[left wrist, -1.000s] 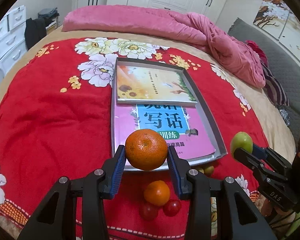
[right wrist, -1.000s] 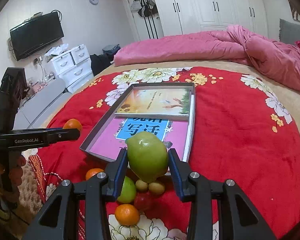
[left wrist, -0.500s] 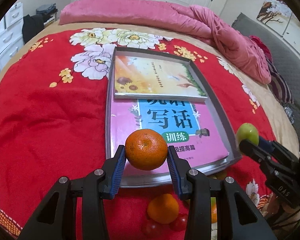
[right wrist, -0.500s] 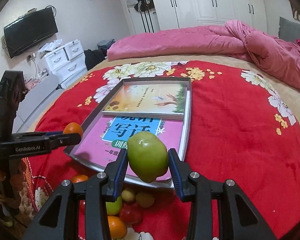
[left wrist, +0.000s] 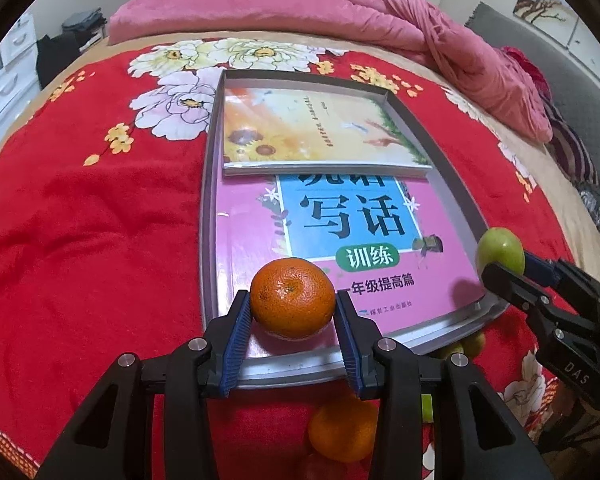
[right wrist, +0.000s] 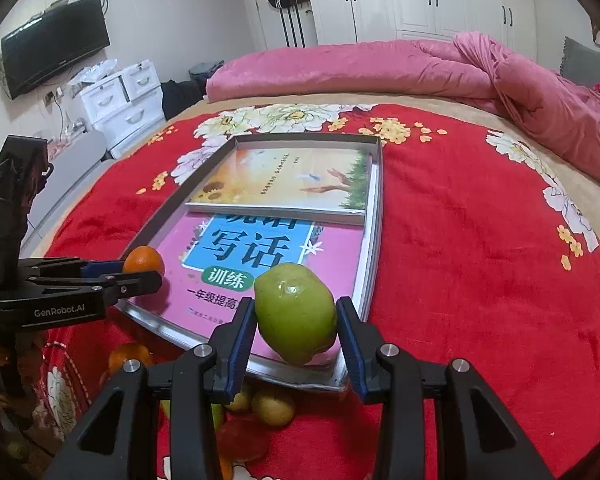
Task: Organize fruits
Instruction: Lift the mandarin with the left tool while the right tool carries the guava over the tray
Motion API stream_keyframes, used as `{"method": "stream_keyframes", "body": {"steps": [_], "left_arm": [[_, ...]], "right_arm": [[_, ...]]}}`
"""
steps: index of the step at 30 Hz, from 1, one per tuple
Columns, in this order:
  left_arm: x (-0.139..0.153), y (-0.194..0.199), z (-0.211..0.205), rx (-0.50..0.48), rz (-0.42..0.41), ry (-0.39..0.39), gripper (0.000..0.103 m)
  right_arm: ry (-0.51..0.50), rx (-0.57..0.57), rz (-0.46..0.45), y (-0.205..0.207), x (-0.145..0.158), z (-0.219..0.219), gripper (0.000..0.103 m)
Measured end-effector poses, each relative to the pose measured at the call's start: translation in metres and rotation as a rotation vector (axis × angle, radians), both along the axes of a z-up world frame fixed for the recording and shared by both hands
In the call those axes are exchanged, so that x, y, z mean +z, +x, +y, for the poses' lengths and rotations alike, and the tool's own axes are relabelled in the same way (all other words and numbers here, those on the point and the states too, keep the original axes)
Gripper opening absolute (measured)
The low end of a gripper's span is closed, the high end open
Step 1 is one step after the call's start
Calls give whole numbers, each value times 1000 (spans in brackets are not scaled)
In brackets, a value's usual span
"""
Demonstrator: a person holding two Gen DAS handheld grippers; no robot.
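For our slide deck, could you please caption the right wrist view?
Right hand-held gripper holds a green fruit over the book-filled tray; left hand-held gripper holds an orange.

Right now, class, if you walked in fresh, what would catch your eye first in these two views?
An orange gripped in the left gripper and a green fruit gripped in the right gripper, both over the near end of a grey tray. The tray lies on a red flowered blanket and holds two books, pink and yellow.
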State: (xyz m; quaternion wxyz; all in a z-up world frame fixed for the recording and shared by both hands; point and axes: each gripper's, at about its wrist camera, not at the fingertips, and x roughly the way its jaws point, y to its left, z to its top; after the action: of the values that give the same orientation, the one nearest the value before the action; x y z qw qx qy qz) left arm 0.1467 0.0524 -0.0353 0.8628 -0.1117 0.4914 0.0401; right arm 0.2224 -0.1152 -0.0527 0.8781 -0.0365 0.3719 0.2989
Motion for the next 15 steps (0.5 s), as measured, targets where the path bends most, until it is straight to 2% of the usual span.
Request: {"method": "stream_keyframes", "body": {"steps": [15], "left_arm": [[-3, -1, -1, -10, 1, 1, 43]], "right_arm": [[-59, 10, 20, 6, -14, 11, 41]]}}
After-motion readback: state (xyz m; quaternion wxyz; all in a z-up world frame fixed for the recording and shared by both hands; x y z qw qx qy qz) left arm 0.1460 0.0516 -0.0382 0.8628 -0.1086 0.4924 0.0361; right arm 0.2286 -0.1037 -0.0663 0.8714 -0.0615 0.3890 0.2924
